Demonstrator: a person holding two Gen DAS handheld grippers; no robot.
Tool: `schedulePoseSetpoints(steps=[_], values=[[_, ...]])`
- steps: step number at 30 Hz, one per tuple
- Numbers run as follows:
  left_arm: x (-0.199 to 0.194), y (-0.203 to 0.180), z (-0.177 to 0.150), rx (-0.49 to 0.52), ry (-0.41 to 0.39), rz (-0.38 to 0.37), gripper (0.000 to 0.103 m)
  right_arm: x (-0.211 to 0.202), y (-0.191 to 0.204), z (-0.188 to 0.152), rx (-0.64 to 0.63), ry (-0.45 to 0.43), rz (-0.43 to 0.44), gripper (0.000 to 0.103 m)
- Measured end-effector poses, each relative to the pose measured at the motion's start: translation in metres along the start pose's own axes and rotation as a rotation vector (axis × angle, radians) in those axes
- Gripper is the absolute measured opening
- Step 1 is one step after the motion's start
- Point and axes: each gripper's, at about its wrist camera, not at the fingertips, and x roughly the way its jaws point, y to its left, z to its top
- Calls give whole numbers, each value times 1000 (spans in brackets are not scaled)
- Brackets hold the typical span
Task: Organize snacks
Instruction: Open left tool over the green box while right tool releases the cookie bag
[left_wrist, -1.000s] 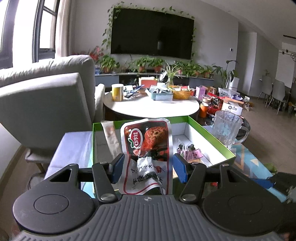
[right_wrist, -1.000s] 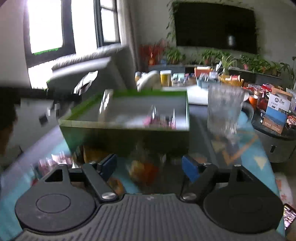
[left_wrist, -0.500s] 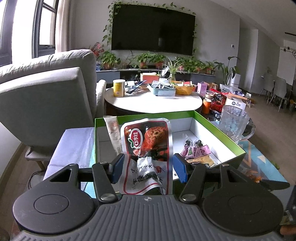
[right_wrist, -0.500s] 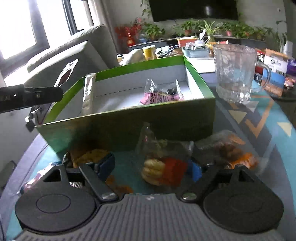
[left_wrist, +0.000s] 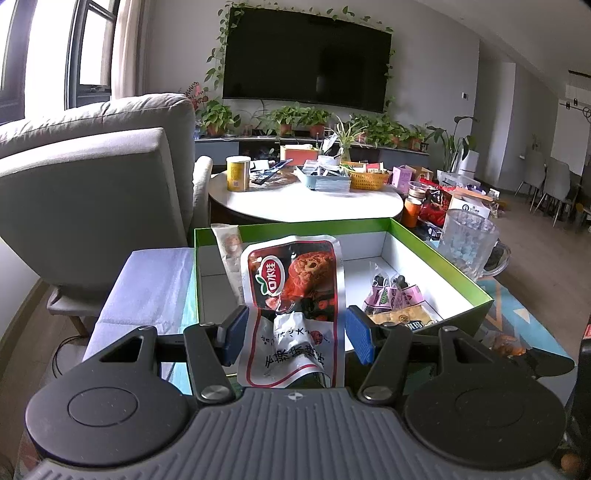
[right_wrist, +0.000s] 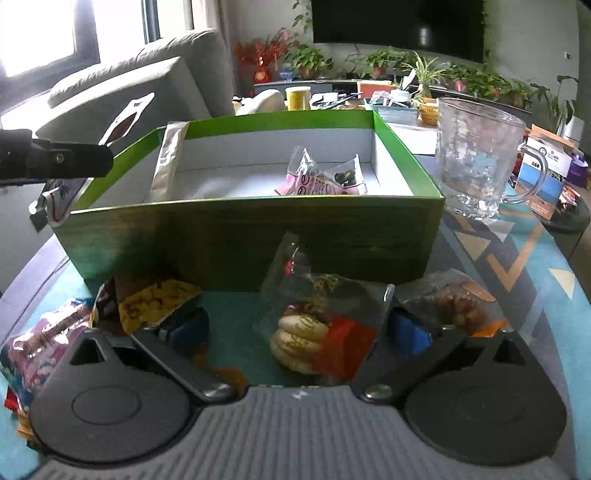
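While snacks await boxing: two grippers at green box (left_wrist: 439, 258).
Left gripper (left_wrist: 295, 338) apparently pinches red packet (left_wrist: 293, 284); release over box. Right gripper (right_wrist: 299, 330), jaws apart, straddles biscuit packet (right_wrist: 314, 332); close squarely.

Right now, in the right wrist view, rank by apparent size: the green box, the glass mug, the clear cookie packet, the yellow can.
1. green box
2. glass mug or clear cookie packet: they look alike, and the packet's nearness to the camera inflates it
3. yellow can, though it stands farthest away
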Motion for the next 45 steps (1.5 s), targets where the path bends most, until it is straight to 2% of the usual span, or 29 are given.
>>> schedulePoseSetpoints(steps=[3,8,9,11,13,18,28,34,45], values=[[-1,1,0,-3,-3,0,54,4,5,0,-38,4,-15,47],[-8,2,-1,4,-9,11,54,-1,6,-2,17,-63,-92,46],[-10,3,-1,4,-13,13,54,-3,4,-1,33,-67,-92,46],[-15,2,0,2,-21,16,54,-11,-2,0,82,-90,-29,45],[-20,1,1,-1,-31,17,54,-23,-2,2,74,-122,-4,45],[-35,-7,4,0,-58,7,54,-57,8,9,-24,-254,-36,45],[-40,-14,16,6,-89,21,54,-70,-1,45,4,-363,-24,45],[-14,-6,25,-1,-79,51,54,-46,-5,71,21,-371,-9,45],[41,5,19,3,10,67,54,2,-7,73,18,-288,-1,46]])
